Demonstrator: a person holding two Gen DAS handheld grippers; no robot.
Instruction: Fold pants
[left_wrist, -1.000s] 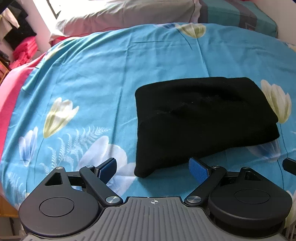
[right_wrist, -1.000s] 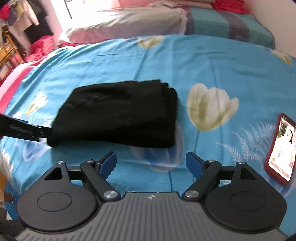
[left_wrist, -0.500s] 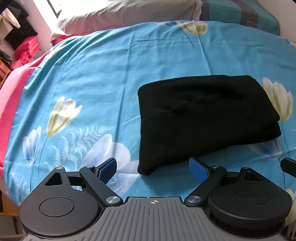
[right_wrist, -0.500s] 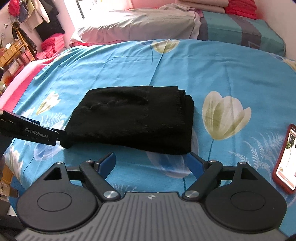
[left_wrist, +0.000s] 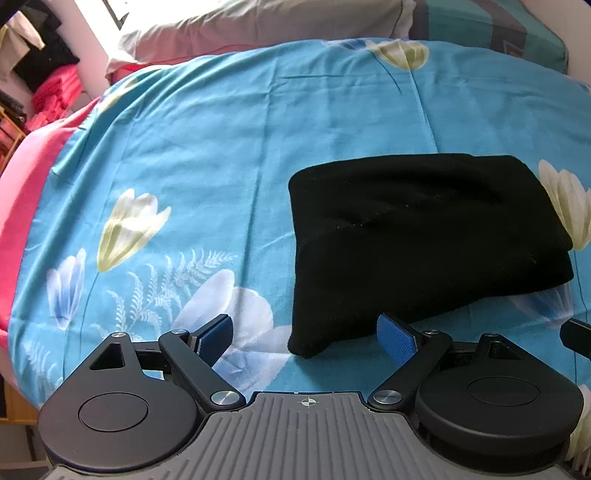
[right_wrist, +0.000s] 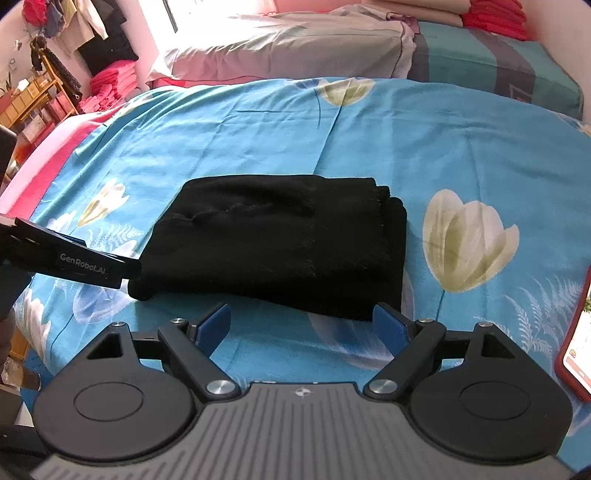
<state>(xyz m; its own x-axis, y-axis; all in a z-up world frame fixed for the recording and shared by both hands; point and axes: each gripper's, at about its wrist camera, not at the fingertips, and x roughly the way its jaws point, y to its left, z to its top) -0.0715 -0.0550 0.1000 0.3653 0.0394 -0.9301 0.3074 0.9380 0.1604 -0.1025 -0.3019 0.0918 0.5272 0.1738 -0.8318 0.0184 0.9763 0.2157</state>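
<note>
The black pants lay folded into a thick rectangular bundle on the blue bedsheet, which was printed with pale tulips and fern sprigs. My left gripper hung just in front of the bundle's near left corner, its blue-padded fingers spread wide and holding nothing. My right gripper hung before the bundle's near edge, equally wide and empty; its right fingertip sat close to the bundle's near right corner, and whether it touched the cloth I could not tell. From the right camera, the stacked layers showed along the bundle's right side, and one black finger of my left gripper reached in from the left, beside the near left corner. A red-cased phone lay on the sheet at the far right, screen lit, well apart from the pants. Grey pillows lay beyond the sheet
</note>
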